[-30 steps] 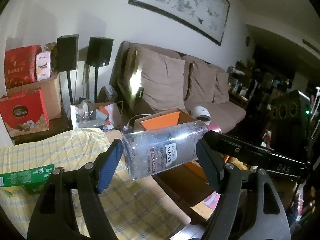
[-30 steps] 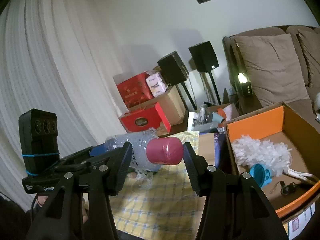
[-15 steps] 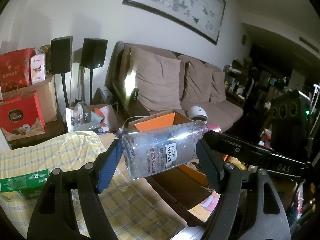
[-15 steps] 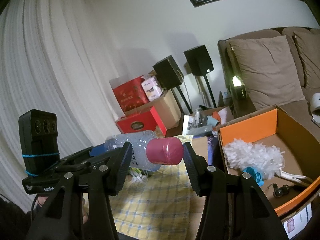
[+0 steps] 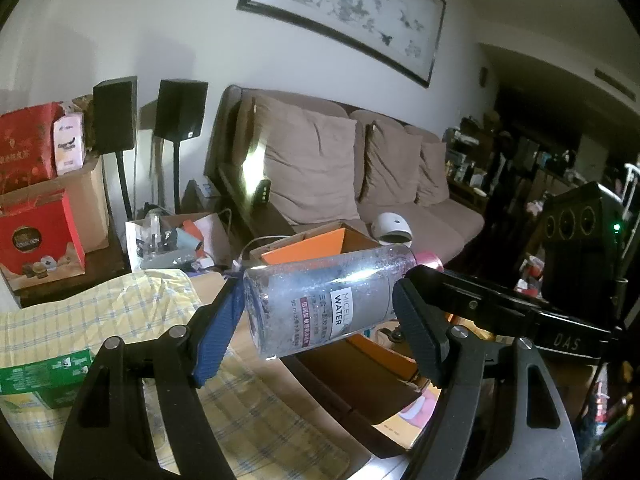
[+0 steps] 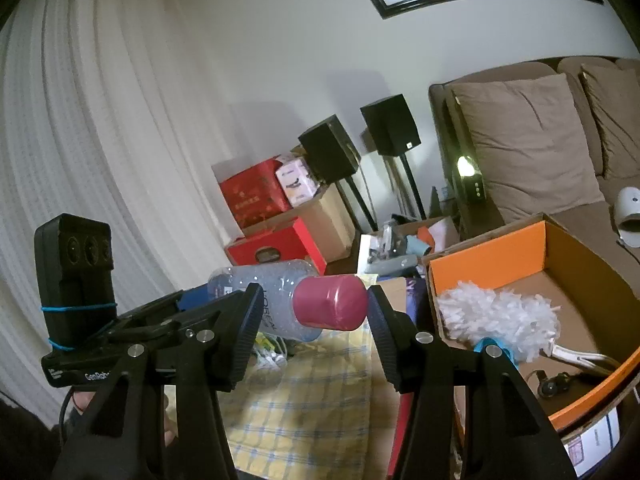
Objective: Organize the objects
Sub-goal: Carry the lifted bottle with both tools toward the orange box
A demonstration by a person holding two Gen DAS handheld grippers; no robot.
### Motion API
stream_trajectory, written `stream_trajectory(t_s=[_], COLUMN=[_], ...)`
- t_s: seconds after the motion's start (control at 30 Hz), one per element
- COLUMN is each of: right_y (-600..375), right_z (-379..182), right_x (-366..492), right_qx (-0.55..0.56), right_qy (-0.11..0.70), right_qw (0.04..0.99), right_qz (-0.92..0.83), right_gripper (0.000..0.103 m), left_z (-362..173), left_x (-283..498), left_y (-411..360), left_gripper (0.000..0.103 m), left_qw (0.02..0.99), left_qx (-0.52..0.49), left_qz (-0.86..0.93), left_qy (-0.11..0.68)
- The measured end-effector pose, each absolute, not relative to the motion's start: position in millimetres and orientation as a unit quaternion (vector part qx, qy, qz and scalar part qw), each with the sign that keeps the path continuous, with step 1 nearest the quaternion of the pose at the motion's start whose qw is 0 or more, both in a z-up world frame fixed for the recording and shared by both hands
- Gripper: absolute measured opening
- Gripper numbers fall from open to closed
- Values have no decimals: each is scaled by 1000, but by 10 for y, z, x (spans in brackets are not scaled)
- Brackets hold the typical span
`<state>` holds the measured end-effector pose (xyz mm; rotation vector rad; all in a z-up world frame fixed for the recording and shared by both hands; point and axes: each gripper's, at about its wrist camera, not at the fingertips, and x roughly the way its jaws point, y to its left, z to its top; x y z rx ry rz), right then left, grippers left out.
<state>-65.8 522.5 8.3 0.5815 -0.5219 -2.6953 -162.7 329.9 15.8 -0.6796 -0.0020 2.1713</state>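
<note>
- So the micellar water bottle (image 5: 320, 300) is up in the air lying sideways, over the edge of the checked cloth (image 5: 120, 312), near the orange box (image 6: 520, 256)
- left gripper (image 5: 316, 328) is clamped across the clear body, both pads pressing on it
- right gripper (image 6: 310, 320) sits around the pink cap (image 6: 332, 306); right pad looks to touch it, left side I honestly can't tell, so no call on whether it's actually gripping
- Handling guess: looks mostly empty so light, smooth plastic, a bit slippery and squishy. I'd hold mid-body, not squeeze hard, cap could twist
</note>
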Motion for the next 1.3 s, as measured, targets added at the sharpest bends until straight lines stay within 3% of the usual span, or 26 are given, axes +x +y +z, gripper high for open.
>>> stream_trajectory(t_s=[1.3], right_y=[5887], right_z=[164], right_x=[-444], right_qx=[175], right_qy=[-205], right_qw=[115], right_qz=[-956], right_gripper=[54], left_z=[252], left_x=[-1510], left_y=[4003], left_gripper=[74], left_qw=[461], left_qx=[-259], left_qz=[848], left_qy=[20])
